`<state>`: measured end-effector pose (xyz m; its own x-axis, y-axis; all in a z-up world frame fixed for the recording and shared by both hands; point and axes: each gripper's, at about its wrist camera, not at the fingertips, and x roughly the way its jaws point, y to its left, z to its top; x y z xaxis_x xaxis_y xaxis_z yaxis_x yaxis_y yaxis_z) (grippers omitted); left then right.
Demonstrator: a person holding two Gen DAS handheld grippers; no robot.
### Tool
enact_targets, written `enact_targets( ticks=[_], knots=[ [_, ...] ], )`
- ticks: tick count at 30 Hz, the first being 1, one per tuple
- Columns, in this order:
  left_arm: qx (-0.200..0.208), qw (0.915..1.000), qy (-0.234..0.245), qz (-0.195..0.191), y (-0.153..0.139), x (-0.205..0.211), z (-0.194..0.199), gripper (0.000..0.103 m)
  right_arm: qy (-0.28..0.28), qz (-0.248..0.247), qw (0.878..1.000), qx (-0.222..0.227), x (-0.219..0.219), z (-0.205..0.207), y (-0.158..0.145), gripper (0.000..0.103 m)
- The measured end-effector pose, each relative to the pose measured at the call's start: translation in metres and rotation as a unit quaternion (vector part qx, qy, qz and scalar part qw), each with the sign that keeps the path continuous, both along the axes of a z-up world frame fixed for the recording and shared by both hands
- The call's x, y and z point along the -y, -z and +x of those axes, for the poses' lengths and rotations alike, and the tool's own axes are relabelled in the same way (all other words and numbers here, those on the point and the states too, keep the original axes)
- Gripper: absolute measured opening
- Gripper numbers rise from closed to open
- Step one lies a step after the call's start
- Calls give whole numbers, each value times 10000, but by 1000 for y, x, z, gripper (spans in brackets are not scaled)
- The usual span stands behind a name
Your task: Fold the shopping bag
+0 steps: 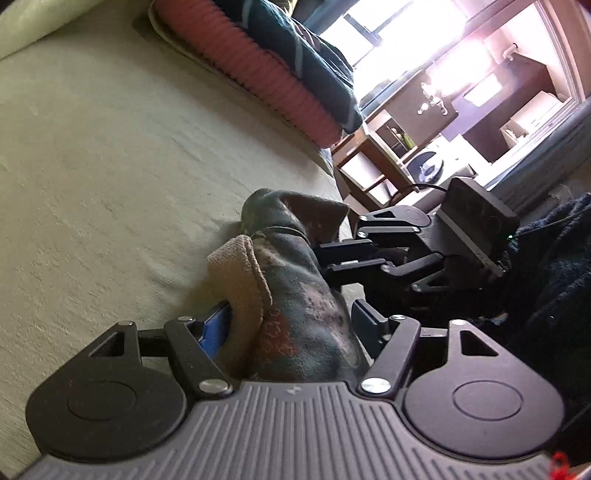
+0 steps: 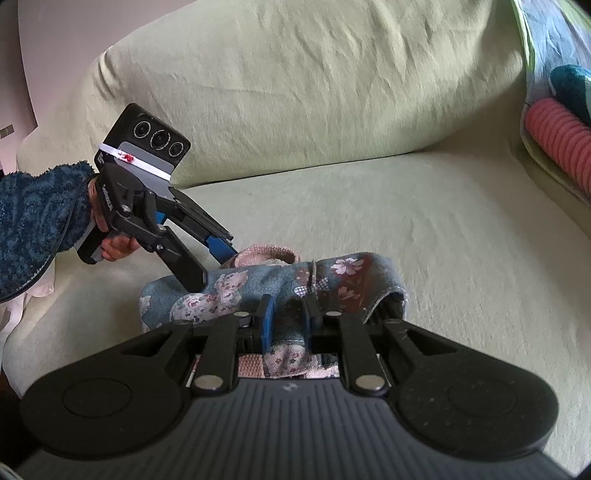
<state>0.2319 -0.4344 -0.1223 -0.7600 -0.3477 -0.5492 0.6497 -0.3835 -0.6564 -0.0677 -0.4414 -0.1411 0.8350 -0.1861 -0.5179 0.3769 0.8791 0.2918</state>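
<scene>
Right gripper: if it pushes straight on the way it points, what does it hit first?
The shopping bag itself, already between the jaws of the right gripper. Beyond it the green sofa seat, then probably the back cushion.

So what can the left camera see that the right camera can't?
Only the left wrist view shows the bright window, the wooden shelves and the right gripper shut on the bag.

Only the right wrist view shows the sofa's big back cushion, the left gripper around the bag's other end, and the hand in a fuzzy blue sleeve holding it.

Both show the flowery shopping bag bunched on the green sofa seat, and the pink ribbed roll at the side.
</scene>
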Motion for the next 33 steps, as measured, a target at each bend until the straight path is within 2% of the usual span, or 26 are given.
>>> enact_targets(
  ticks=[3, 5, 6, 8, 10, 12, 14, 16, 19, 23, 26, 27, 30, 33],
  knots=[
    [51, 9996, -275, -85, 3, 5, -3, 69, 29, 12, 10000, -45, -1, 2, -1, 12],
    [361, 9988, -130, -315, -4, 0, -17, 69, 53, 23, 9999, -98, -1, 3, -2, 12],
    [733, 9961, 55, -492, -10, -5, -28, 69, 48, 77, 9999, -120, 0, 4, -1, 11],
    [1696, 9812, 473, -790, -24, -15, -55, 70, 29, 206, 9997, -155, 5, 4, -1, 11],
    [2350, 9662, 626, -854, -34, -19, -76, 70, 19, 342, 9992, -205, 10, 6, -1, 9],
    [3057, 9431, 822, -1019, -43, -25, -100, 70, 20, 426, 9986, -298, 14, 8, -1, 9],
    [3566, 9235, 906, -1082, -47, -31, -118, 71, 39, 402, 9984, -404, 12, 11, -3, 9],
    [3923, 9084, 918, -1119, -46, -37, -130, 71, 71, 376, 9982, -469, 10, 13, -4, 9],
    [4273, 8929, 802, -1172, -37, -43, -145, 74, 109, 399, 9979, -503, 9, 14, -5, 8],
    [4477, 8840, 623, -1194, -22, -44, -149, 83, 159, 429, 9974, -549, 8, 15, -7, 9],
    [4486, 8833, 531, -1252, -16, -46, -148, 83, 197, 452, 9971, -583, 7, 16, -8, 9],
    [4535, 8805, 528, -1279, -16, -46, -149, 83, 209, 460, 9970, -594, 7, 17, -8, 9],
    [4807, 8647, 537, -1354, -19, -47, -159, 82, 225, 452, 9966, -645, 6, 18, -10, 9],
    [4913, 8590, 429, -1376, -15, -47, -168, 83, 194, 415, 9964, -715, 6, 19, -11, 9]
  ],
)
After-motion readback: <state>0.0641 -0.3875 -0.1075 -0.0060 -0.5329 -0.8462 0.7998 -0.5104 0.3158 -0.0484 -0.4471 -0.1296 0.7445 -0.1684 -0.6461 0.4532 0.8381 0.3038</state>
